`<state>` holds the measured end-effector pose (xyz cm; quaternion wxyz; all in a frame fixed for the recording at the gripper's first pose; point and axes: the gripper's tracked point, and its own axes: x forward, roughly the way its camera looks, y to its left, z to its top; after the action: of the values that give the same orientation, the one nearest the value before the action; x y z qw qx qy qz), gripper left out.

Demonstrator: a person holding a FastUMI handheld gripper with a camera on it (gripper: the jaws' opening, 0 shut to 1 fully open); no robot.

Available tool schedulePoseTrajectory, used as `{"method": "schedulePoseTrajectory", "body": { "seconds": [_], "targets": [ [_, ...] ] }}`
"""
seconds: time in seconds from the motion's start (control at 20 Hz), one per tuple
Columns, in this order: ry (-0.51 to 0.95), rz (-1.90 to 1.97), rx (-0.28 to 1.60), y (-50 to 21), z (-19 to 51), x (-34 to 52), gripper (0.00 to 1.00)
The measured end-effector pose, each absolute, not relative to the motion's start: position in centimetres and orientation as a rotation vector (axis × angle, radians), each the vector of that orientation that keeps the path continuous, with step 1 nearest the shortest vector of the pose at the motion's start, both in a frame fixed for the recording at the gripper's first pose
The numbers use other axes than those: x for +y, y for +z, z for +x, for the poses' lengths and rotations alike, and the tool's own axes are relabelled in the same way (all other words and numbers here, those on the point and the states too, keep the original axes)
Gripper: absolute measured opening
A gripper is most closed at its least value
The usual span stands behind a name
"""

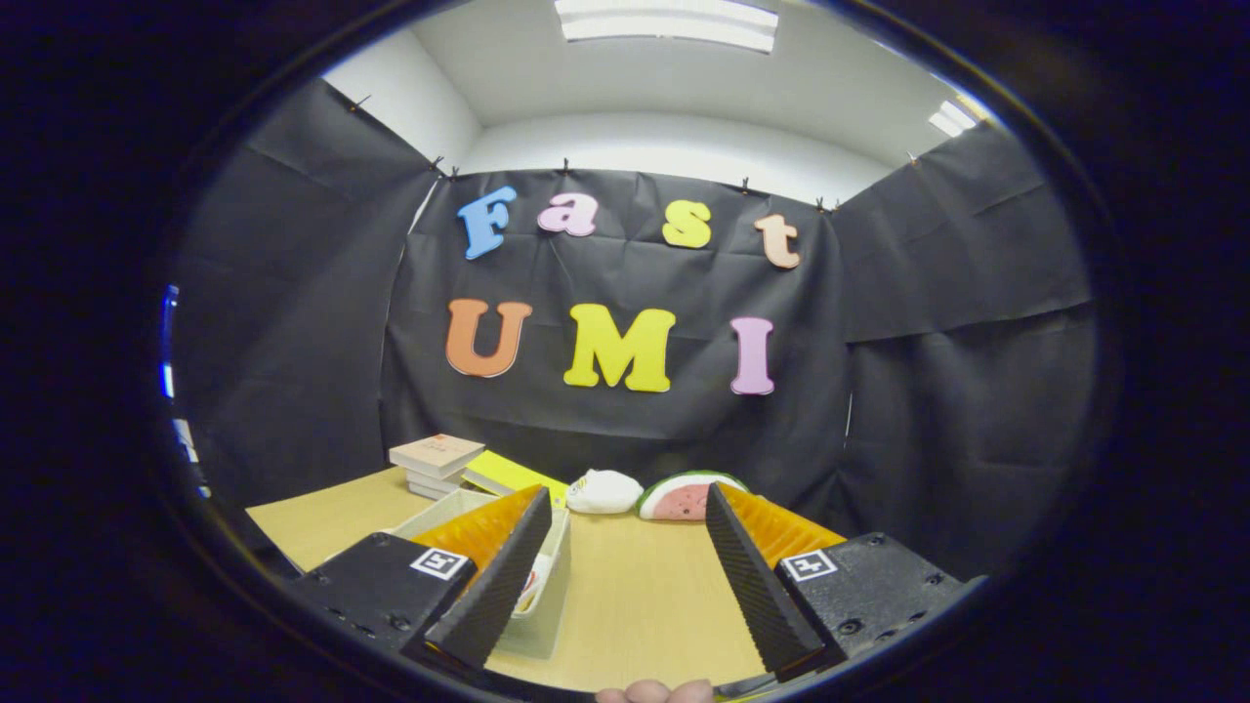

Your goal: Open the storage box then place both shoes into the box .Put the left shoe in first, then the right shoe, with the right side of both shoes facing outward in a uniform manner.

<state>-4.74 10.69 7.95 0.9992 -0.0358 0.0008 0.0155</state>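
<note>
Above the pale wooden surface [635, 596]: black ribbed fingers [493, 576] spread apart, gripping nothing; cream plastic storage box [547, 586] beside the left finger; watermelon-slice plush [684, 496] beyond.

Worktop layout ahead of the open tool

The tool [625, 571] has its fingers spread with nothing between them. A pale open-topped plastic bin [542, 596] sits on the light wooden worktop [635, 596], partly behind the left finger. Beyond it lies a stack of flat books [437, 464]; to the right, against the booth wall, a white soft bundle [604, 491] beside a watermelon-slice cushion [684, 496].
</note>
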Motion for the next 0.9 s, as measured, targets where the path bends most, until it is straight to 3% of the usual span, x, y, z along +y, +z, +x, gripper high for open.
{"method": "schedulePoseTrajectory", "body": {
  "seconds": [0.4,0.9],
  "targets": [
    [0.057,-0.059,-0.021,5.5,-7.5,12.6,1.00],
    [0.075,-0.032,-0.022,4.4,-6.1,15.3,1.00]
  ]
}}
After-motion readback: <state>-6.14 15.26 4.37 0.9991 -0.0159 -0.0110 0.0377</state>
